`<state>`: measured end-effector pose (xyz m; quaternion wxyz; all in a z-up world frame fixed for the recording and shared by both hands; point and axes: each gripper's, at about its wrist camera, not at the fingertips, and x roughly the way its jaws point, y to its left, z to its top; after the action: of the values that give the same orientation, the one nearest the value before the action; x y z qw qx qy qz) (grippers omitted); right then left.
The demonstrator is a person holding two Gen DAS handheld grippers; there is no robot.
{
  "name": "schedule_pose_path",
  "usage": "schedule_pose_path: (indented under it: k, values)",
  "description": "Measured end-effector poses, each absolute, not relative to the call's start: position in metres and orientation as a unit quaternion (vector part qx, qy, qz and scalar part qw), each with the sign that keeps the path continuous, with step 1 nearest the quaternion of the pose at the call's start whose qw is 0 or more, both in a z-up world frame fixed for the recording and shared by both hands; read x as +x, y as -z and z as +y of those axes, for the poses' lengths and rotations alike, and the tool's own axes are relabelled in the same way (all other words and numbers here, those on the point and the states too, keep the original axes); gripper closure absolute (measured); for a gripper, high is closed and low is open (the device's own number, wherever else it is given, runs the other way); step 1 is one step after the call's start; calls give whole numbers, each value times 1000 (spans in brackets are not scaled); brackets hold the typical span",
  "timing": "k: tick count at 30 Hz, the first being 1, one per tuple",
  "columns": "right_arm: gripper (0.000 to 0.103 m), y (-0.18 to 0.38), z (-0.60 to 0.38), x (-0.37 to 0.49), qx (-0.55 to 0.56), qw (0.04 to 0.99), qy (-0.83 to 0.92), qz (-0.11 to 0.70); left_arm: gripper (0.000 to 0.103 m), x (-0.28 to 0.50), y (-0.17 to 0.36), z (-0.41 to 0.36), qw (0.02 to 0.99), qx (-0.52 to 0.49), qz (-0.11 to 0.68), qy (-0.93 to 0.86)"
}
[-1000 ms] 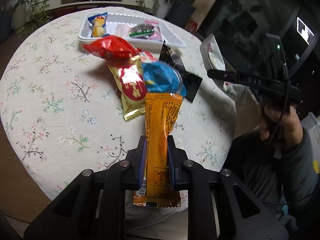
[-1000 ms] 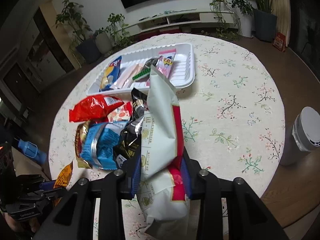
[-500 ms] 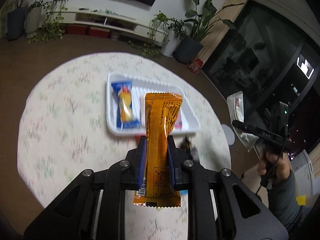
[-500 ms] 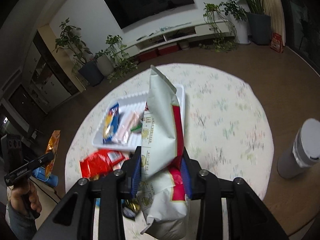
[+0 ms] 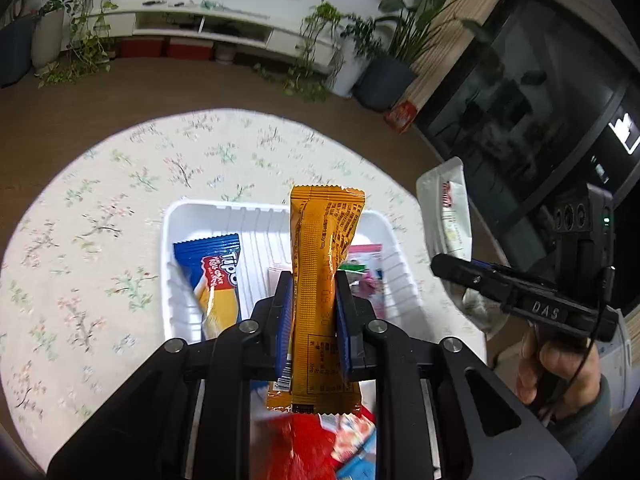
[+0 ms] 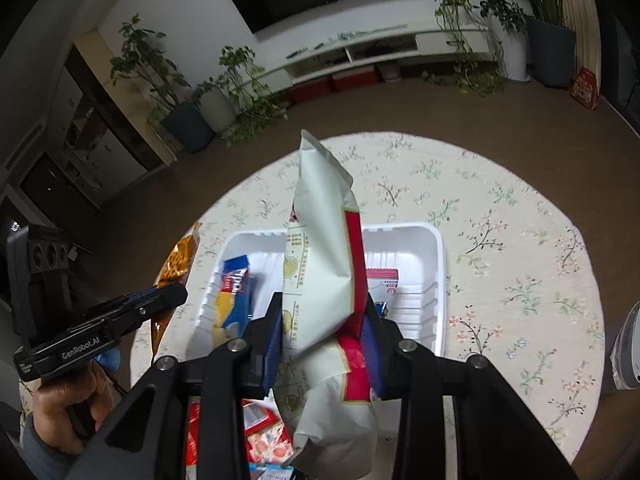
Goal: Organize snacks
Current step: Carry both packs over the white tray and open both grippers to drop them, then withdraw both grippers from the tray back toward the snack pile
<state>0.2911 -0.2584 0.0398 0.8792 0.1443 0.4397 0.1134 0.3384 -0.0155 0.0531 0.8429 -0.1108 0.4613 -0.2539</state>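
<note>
My left gripper [image 5: 313, 280] is shut on an orange snack packet [image 5: 324, 264] and holds it upright above the white tray [image 5: 176, 216]. My right gripper [image 6: 322, 304] is shut on a white and red snack bag [image 6: 320, 256], also held above the white tray [image 6: 436, 248]. The tray holds a blue Tipo packet [image 5: 216, 276] and a pink packet [image 5: 370, 276]. The right gripper with its bag [image 5: 450, 212] shows at the right of the left wrist view. The left gripper with its orange packet [image 6: 180, 260] shows at the left of the right wrist view.
The round table has a floral cloth [image 5: 100, 216]. Loose snacks, a red packet [image 5: 304, 448] among them, lie near the table's front edge below the grippers. A grey cylindrical container [image 6: 628, 352] stands beside the table at the right. Potted plants [image 6: 184, 92] and a TV shelf [image 6: 376, 48] line the far wall.
Both grippers have lifted their snacks from the loose pile and moved forward over the tray. The pile has dropped below the views.
</note>
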Motion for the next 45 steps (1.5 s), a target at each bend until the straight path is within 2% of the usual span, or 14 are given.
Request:
schedule_pose_path:
  k: [6,12,27,32,35,41,45]
  values:
    - [65,1,-244,312,141,864,-103,473,86,359,-4,-39,826,-99,497,245]
    - [65,16,-230,322,131,859,-98,485,85,366,24,-52,817,-90,517,237]
    - [62,32,-223,330,114,852,-87,503,82,377,41,-58,806,-75,548,209]
    - [60,32,-223,330,110,852,-85,504,76,385,44,-60,806,-72,551,206]
    - [57,31,-225,329,110,854,-79,503,66,384,44,-61,804,-67,554,206]
    - [54,28,-232,326,109,855,-74,502,57,386,39,-64,808,-63,550,204]
    - [46,21,-237,321,115,858,-71,496,48,385,34,-63,808,-65,548,207]
